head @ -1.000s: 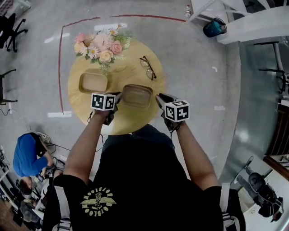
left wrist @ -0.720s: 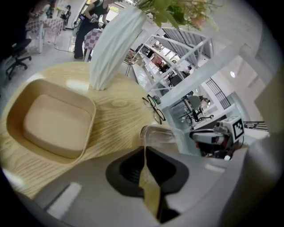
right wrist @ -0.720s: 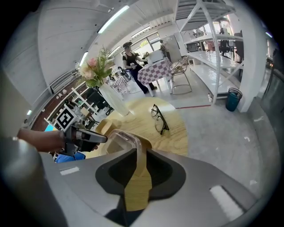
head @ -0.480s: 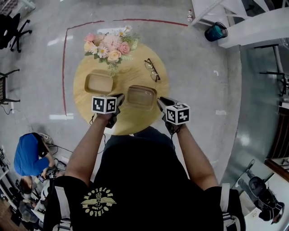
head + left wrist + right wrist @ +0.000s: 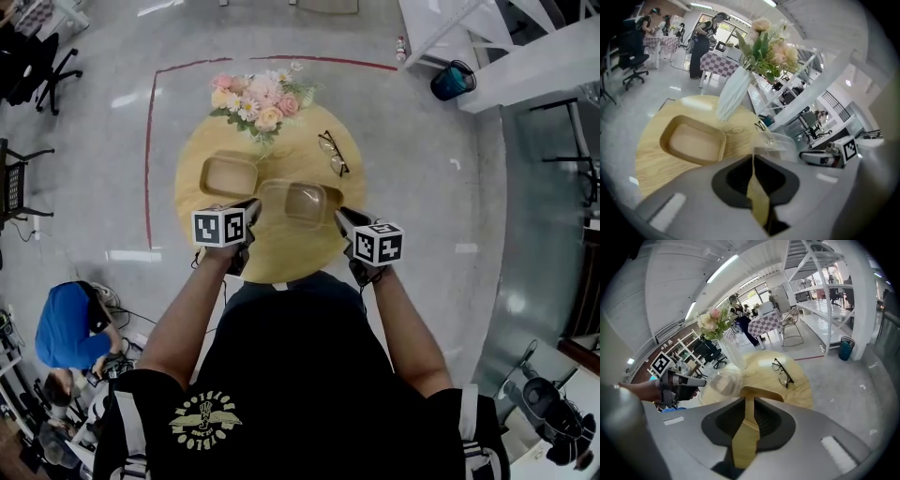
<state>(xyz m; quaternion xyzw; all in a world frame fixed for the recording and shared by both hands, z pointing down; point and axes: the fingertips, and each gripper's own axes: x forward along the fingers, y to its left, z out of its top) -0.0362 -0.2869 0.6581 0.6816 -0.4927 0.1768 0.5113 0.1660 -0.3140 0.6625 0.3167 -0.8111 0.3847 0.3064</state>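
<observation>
A round wooden table (image 5: 300, 150) carries a shallow wooden tray (image 5: 230, 176), a white vase of pink flowers (image 5: 262, 94) and a pair of glasses (image 5: 333, 153). Over the table's near half, a second wooden tray (image 5: 317, 202) has its right rim pinched in my shut right gripper (image 5: 340, 217). Partly overlapping that tray and shifted left is a clear plastic lid (image 5: 279, 201), its edge held in my shut left gripper (image 5: 251, 208). The left gripper view shows the lid (image 5: 774, 143) just past the jaws. In the right gripper view the tray rim (image 5: 761, 392) sits beside the lid (image 5: 723, 383).
Red tape (image 5: 150, 141) marks the grey floor around the table. A teal bin (image 5: 450, 80) stands by white shelving at the back right. A person in blue (image 5: 66, 323) crouches at the left. Office chairs (image 5: 28, 66) stand far left.
The clear lid has come off the held tray and shifted left with my left gripper. Both grippers sit higher above the table, which now looks farther away.
</observation>
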